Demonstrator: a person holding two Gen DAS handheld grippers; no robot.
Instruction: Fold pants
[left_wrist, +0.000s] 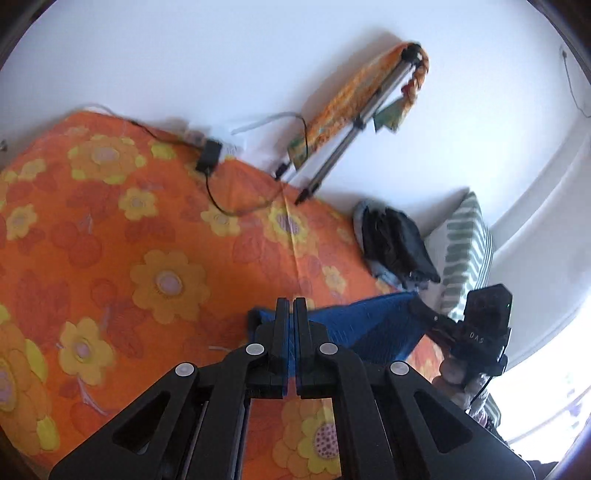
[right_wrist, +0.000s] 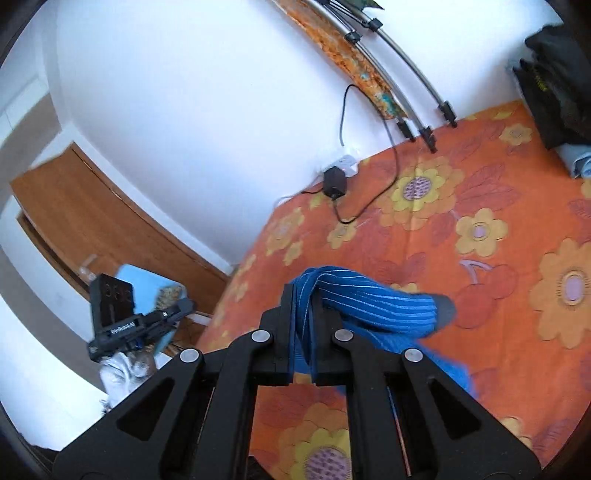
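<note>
Your left gripper (left_wrist: 293, 314) is clamped on the blue pants (left_wrist: 354, 325); your right gripper (right_wrist: 300, 306) is pinched on a bunched pants edge too; fabric is stretched between them, lifted over the orange floral bedsheet (left_wrist: 147, 229); dark clothes pile (left_wrist: 395, 243) and striped pillow (left_wrist: 465, 251) lie beyond, near the wall.

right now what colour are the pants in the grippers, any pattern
Blue pants with thin, lighter pinstripes, clearest in the right wrist view.
</note>
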